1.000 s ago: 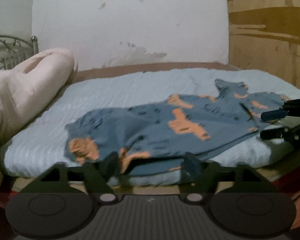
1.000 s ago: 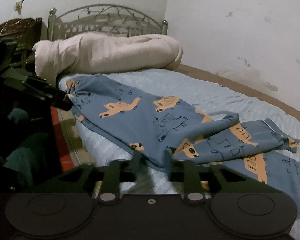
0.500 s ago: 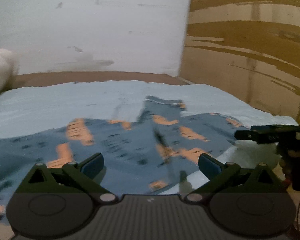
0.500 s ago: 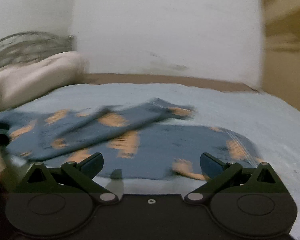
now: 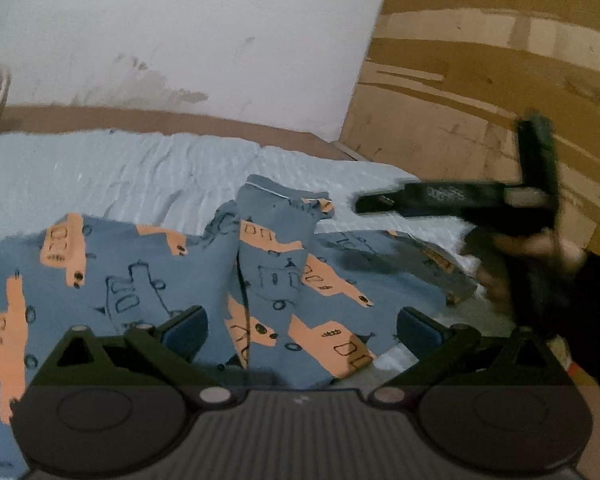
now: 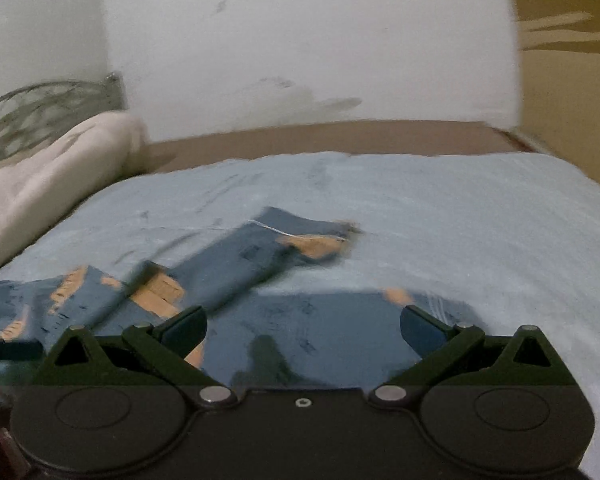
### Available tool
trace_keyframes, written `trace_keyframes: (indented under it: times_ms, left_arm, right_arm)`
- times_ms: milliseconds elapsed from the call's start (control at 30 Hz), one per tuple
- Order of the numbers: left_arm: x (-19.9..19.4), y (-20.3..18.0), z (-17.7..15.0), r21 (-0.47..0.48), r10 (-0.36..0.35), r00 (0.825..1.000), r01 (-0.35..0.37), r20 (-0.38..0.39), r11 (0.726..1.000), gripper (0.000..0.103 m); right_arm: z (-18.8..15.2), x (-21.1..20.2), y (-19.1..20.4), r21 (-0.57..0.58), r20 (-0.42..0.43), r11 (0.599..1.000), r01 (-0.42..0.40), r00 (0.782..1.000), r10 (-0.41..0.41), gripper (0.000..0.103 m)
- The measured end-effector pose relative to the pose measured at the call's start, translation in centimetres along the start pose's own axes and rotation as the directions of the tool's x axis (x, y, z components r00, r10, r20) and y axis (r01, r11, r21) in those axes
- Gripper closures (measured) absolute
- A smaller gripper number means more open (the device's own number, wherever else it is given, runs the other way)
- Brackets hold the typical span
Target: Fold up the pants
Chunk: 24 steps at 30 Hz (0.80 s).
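Observation:
Blue pants (image 5: 148,280) with orange car prints lie spread on the light blue bed (image 5: 140,168), one leg folded over the other toward its cuff (image 5: 284,200). My left gripper (image 5: 302,326) hovers over the near edge of the pants, jaws wide open, nothing between them. In the left wrist view the right gripper (image 5: 420,200) shows blurred at the right, with a hand behind it. In the right wrist view my right gripper (image 6: 304,328) is open above the blurred pants (image 6: 236,264), holding nothing. A dark tip of the left gripper shows at that view's left edge.
A cream rolled blanket (image 6: 48,172) lies at the head of the bed before a metal headboard (image 6: 40,108). A white wall (image 5: 180,40) runs behind the bed. Brown board panels (image 5: 480,80) stand at the foot end. The bed sheet right of the pants is bare.
Both grippers opened and let go of the pants' near edge. Both swung toward the foot end of the bed. The right gripper now appears higher in the left wrist view.

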<state>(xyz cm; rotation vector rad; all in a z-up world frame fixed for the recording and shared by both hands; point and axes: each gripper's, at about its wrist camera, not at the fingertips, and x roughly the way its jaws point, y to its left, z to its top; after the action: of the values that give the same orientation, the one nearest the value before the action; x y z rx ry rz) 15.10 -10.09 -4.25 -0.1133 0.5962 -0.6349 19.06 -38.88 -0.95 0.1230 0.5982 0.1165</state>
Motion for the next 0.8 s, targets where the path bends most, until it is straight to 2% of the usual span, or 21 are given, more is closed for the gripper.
trace_keyframes:
  times_ms: [67, 133, 200, 267, 300, 333, 367, 433, 533, 600, 667, 700, 733, 767, 800]
  left_arm:
    - [0.1, 0.4, 0.1, -0.058, 0.001, 1.000, -0.002, -0.007, 0.998, 0.007]
    - [0.2, 1.0, 0.2, -0.115, 0.002, 1.000, -0.005, -0.019, 0.993, 0.019]
    - [0.1, 1.4, 0.2, -0.156, 0.010, 1.000, -0.014, -0.025, 0.988, 0.029]
    - [-0.1, 1.7, 0.3, -0.184, 0.024, 0.999, -0.029, -0.028, 0.982, 0.043]
    - [-0.1, 1.8, 0.3, -0.191, 0.027, 0.999, -0.033, -0.032, 0.981, 0.054]
    - [-0.1, 1.9, 0.3, -0.195, 0.028, 0.999, -0.034, -0.038, 0.980, 0.063]
    - [-0.1, 2.0, 0.4, -0.197, 0.027, 0.999, -0.035, -0.043, 0.980, 0.066]
    - [0.0, 2.1, 0.4, -0.202, 0.016, 0.998, -0.028, -0.059, 0.979, 0.082]
    - [0.3, 1.9, 0.3, -0.198, 0.014, 0.997, -0.030, -0.080, 0.980, 0.095]
    - [0.3, 1.6, 0.3, -0.185, 0.017, 0.997, -0.031, -0.079, 0.982, 0.101]
    - [0.0, 1.2, 0.4, -0.164, 0.031, 0.997, -0.042, -0.065, 0.986, 0.102]
    - [-0.2, 0.9, 0.5, -0.149, 0.037, 0.998, -0.045, -0.056, 0.988, 0.103]
    - [-0.3, 0.6, 0.5, -0.137, 0.040, 0.998, -0.046, -0.047, 0.989, 0.103]
    - [-0.6, 0.4, 0.6, -0.122, 0.043, 0.998, -0.047, -0.035, 0.991, 0.103]
    - [-0.8, 0.1, 0.7, -0.109, 0.045, 0.999, -0.047, -0.025, 0.993, 0.103]
  right_arm:
    - [2.0, 2.4, 1.4, -0.032, -0.016, 0.999, -0.040, 0.999, 0.039, 0.001]
    - [3.9, 5.3, 2.9, -0.066, -0.044, 0.996, -0.066, 0.997, 0.063, 0.001]
    - [5.8, 8.4, 4.4, -0.081, -0.076, 0.995, -0.050, 0.996, 0.044, 0.008]
    - [7.2, 10.9, 5.6, -0.095, -0.100, 0.995, -0.029, 0.995, 0.019, 0.022]
    - [7.8, 12.3, 6.3, -0.096, -0.122, 0.995, -0.022, 0.993, 0.010, 0.025]
    - [8.2, 13.4, 6.8, -0.088, -0.139, 0.996, -0.013, 0.990, 0.001, 0.033]
    - [8.5, 14.1, 7.1, -0.079, -0.154, 0.997, -0.011, 0.988, -0.001, 0.042]
    - [9.1, 15.7, 7.9, -0.069, -0.195, 0.998, -0.005, 0.981, -0.008, 0.046]
    - [8.9, 17.4, 8.9, -0.090, -0.268, 0.996, 0.020, 0.963, -0.044, 0.046]
    - [8.5, 18.3, 9.1, -0.106, -0.304, 0.994, 0.036, 0.950, -0.067, 0.054]
    - [7.9, 18.3, 9.3, -0.141, -0.312, 0.988, 0.063, 0.944, -0.105, 0.077]
    - [7.8, 18.3, 9.1, -0.154, -0.311, 0.986, 0.070, 0.943, -0.116, 0.083]
    - [7.7, 18.0, 8.9, -0.150, -0.306, 0.986, 0.066, 0.946, -0.110, 0.096]
    - [7.7, 17.6, 8.6, -0.135, -0.297, 0.989, 0.062, 0.950, -0.100, 0.101]
    - [7.8, 17.0, 8.2, -0.122, -0.278, 0.991, 0.063, 0.956, -0.095, 0.101]
